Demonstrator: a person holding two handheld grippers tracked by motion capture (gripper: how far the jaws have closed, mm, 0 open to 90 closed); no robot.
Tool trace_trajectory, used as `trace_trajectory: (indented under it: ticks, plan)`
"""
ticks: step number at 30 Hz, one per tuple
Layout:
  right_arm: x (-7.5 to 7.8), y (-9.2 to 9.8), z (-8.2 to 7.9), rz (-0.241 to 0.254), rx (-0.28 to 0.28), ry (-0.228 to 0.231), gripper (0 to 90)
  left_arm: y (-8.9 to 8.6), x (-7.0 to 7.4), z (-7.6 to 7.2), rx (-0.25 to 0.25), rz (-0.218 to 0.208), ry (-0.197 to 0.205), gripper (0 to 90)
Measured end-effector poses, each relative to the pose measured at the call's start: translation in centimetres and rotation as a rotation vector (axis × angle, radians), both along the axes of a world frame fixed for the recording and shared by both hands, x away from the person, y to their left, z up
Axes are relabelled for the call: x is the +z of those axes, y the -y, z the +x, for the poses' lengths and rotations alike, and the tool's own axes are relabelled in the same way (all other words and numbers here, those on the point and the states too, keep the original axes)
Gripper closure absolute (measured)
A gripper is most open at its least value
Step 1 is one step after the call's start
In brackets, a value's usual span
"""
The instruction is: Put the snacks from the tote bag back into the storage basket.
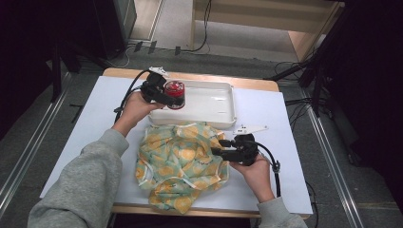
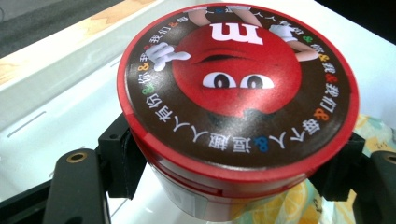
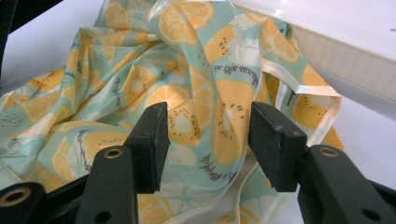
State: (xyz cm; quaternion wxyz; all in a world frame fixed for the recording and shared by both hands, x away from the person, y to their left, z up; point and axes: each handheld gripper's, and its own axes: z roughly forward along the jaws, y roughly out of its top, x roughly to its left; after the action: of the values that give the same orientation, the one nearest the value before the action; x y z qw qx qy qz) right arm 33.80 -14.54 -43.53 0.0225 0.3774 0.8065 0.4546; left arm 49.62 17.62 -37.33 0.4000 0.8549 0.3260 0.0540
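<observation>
My left gripper (image 1: 170, 97) is shut on a round red M&M's can (image 1: 174, 92) and holds it upright at the left end of the white tray (image 1: 214, 102). In the left gripper view the black jaws clamp the can (image 2: 238, 84) from both sides just under its lid, with the tray (image 2: 56, 107) beneath it. A crumpled cloth with an orange fruit print (image 1: 178, 164) lies in front of the tray. At the cloth's right edge my right gripper (image 1: 217, 147) points left and is open. In the right gripper view a fold of the cloth (image 3: 187, 70) lies between its pads (image 3: 152, 140), which do not pinch it.
The white tabletop (image 1: 285, 118) has bare room to the left and right of the cloth. The tray's near wall (image 3: 345, 51) stands just beyond the cloth. Cables run from both grippers, and more lie on the floor behind the table.
</observation>
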Motion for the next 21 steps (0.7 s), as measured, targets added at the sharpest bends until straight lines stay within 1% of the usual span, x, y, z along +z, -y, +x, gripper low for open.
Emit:
trace_trajectory:
  ticks: [2, 4, 6, 11, 12, 16, 19, 21]
  plan:
    - [0.0, 0.0, 0.0, -0.001, 0.000, -0.002, 49.2, 0.2, 0.0, 0.2, 0.000, -0.004, 0.006, 26.1]
    - [0.0, 0.0, 0.0, -0.001, 0.001, 0.001, 49.2, 0.3, 0.0, 0.4, -0.005, -0.005, 0.003, 26.1]
    - [0.0, -0.1, 0.0, 0.001, 0.001, -0.005, 49.2, 0.4, -0.2, 0.7, 0.001, 0.001, 0.005, 26.1]
    - [-0.1, -0.1, 0.0, -0.001, 0.003, -0.005, 49.2, 0.7, -1.1, 1.0, 0.000, 0.018, 0.000, 26.1]
    - [-0.1, 0.0, 0.0, -0.002, 0.003, -0.008, 49.2, 0.7, -1.3, 1.2, 0.001, 0.028, 0.002, 26.1]
    - [-0.1, -0.1, -0.1, -0.004, 0.003, -0.004, 49.2, 0.8, -1.8, 1.4, 0.019, 0.012, -0.004, 26.1]
    - [0.0, 0.0, 0.0, -0.007, 0.004, -0.002, 49.2, 1.0, -2.1, 1.4, 0.026, 0.031, 0.015, 26.1]
    - [-0.1, 0.1, 0.0, -0.005, 0.002, -0.002, 49.2, 1.0, -2.4, 1.5, 0.024, 0.029, 0.003, 26.1]
